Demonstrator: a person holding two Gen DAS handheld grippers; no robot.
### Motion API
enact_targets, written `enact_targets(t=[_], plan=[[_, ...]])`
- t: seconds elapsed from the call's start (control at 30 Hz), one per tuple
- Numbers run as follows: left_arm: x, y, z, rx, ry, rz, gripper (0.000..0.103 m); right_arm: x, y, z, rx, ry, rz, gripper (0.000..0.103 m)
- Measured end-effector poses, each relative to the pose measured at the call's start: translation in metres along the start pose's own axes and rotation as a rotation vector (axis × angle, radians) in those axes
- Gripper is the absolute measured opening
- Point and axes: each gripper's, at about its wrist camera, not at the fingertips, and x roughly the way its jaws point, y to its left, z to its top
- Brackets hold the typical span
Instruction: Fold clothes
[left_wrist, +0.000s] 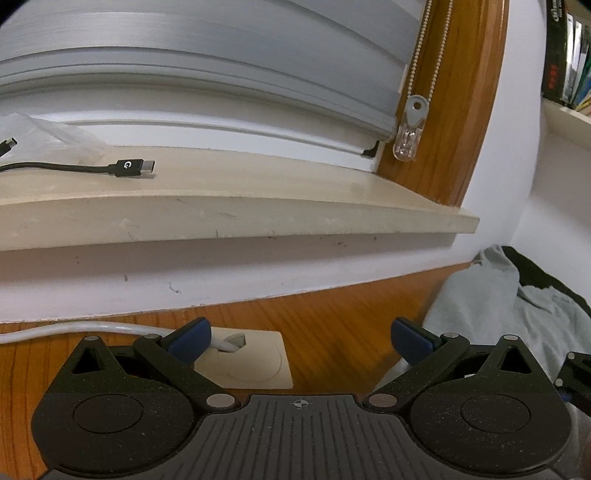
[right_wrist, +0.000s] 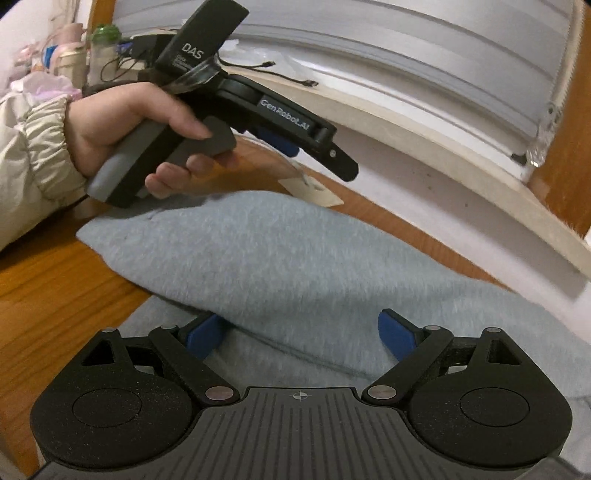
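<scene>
My right hand-held gripper (right_wrist: 301, 334) hangs wide open, empty, above the grey garment (right_wrist: 295, 258) for grasping; the left hand-held gripper (left_wrist: 301, 336), also open and empty, waits beside the garment.

Bare wooden bench (right_wrist: 55, 302) lies open at near left. A grey garment (right_wrist: 295, 258) covers the middle and right. Far side is blocked by a wall (left_wrist: 221, 273) with an overhanging sill (left_wrist: 258, 210). The left tool (right_wrist: 317, 155) hovers above the garment's far left edge.
</scene>
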Motion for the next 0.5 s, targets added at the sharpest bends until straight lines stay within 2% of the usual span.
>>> enact_targets(t=[0.03, 0.07, 0.1, 0.13, 0.17, 0.2, 0.37, 0.5], plan=[[0.000, 0.000, 0.000, -0.003, -0.002, -0.001, 0.103, 0.001, -0.001, 0.001, -0.001, -0.007, 0.002, 0.083], [-0.001, 0.001, 0.000, -0.005, -0.004, -0.001, 0.103, 0.001, -0.004, 0.002, 0.009, -0.011, 0.016, 0.068], [-0.002, 0.001, 0.001, -0.006, -0.007, 0.000, 0.103, 0.002, -0.007, 0.003, 0.028, -0.012, 0.038, 0.046], [-0.002, 0.002, 0.001, -0.007, -0.009, 0.001, 0.103, 0.002, -0.012, 0.004, 0.050, -0.014, 0.058, 0.033], [-0.003, 0.002, 0.001, -0.009, -0.011, 0.001, 0.103, 0.000, -0.016, 0.005, 0.070, -0.024, 0.063, 0.010], [-0.003, 0.003, 0.002, -0.012, -0.013, 0.001, 0.103, -0.003, -0.020, 0.006, 0.084, -0.042, 0.058, 0.006], [-0.005, 0.005, 0.003, -0.027, -0.019, -0.001, 0.103, -0.030, -0.057, 0.012, 0.198, -0.171, -0.012, 0.004], [-0.003, 0.004, 0.003, -0.027, -0.010, -0.009, 0.103, -0.057, -0.101, 0.013, 0.239, -0.239, -0.159, 0.004]])
